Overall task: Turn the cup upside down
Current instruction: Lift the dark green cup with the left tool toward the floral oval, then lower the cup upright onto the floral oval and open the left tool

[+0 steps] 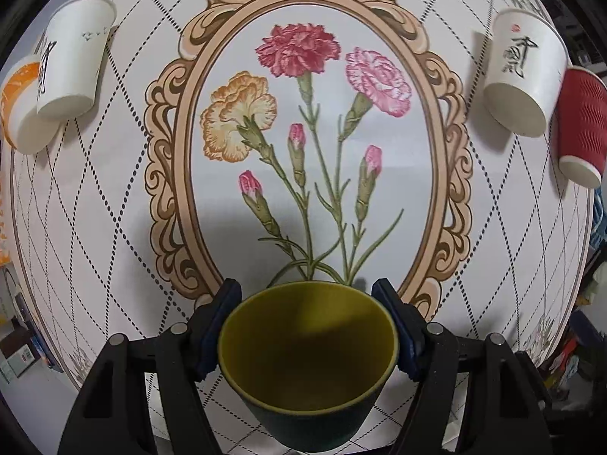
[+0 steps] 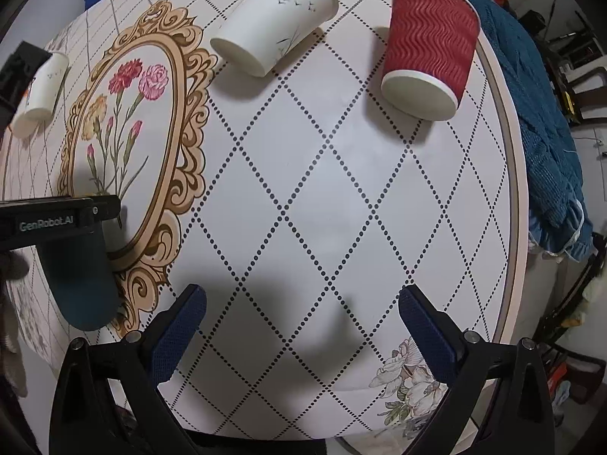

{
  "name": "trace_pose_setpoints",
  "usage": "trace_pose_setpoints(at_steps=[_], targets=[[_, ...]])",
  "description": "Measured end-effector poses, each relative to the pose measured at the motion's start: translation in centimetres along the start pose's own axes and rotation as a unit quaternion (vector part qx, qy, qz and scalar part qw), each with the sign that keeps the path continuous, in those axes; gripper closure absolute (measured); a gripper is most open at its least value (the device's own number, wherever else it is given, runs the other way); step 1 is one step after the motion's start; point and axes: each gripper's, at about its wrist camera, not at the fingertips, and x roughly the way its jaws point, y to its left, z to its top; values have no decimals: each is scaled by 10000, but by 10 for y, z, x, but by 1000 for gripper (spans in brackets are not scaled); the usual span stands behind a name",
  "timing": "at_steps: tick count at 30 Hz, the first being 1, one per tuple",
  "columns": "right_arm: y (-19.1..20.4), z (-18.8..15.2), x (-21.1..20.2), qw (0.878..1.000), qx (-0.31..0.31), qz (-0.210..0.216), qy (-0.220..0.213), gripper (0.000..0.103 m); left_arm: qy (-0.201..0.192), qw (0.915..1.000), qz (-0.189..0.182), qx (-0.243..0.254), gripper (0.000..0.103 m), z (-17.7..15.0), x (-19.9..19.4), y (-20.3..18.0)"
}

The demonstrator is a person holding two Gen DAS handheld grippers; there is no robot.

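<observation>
My left gripper (image 1: 307, 303) is shut on a dark green cup (image 1: 307, 364) with a yellow-green inside. The cup's open mouth faces the camera and it is held above the round table (image 1: 125, 174). In the right wrist view the same cup (image 2: 81, 284) hangs below the left gripper's black body (image 2: 49, 220) at the left edge. My right gripper (image 2: 301, 307) is open and empty above the table's near part.
Paper cups stand upside down on the table: a white cup (image 1: 70, 57) and an orange-and-white one (image 1: 19, 102) at far left, a white cup with calligraphy (image 1: 523, 76) and a red ribbed cup (image 1: 580, 129) at far right. A blue cloth (image 2: 546, 121) hangs off the right edge.
</observation>
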Motion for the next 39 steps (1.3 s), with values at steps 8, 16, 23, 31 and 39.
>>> trace_pose_setpoints(at_steps=[8,16,23,31,39], targets=[[0,27,-8,10000,49,-68,22,0,-34,9997,-191,-144,23,6,-5,19],[-4,17,-7,9999,143,-14,-31,0,-343,9990,-155,-254,19,1,-36,40],[10,10,-29,9993,152,236,-225,0,-891,9948,204,-442,19,-42,-96,72],[63,7,-58,9970,-73,636,-438,0,-1170,9888,480,-797,19,-108,-121,104],[109,-6,-93,9928,-366,887,-720,0,-1380,9829,681,-1012,19,-120,-131,120]])
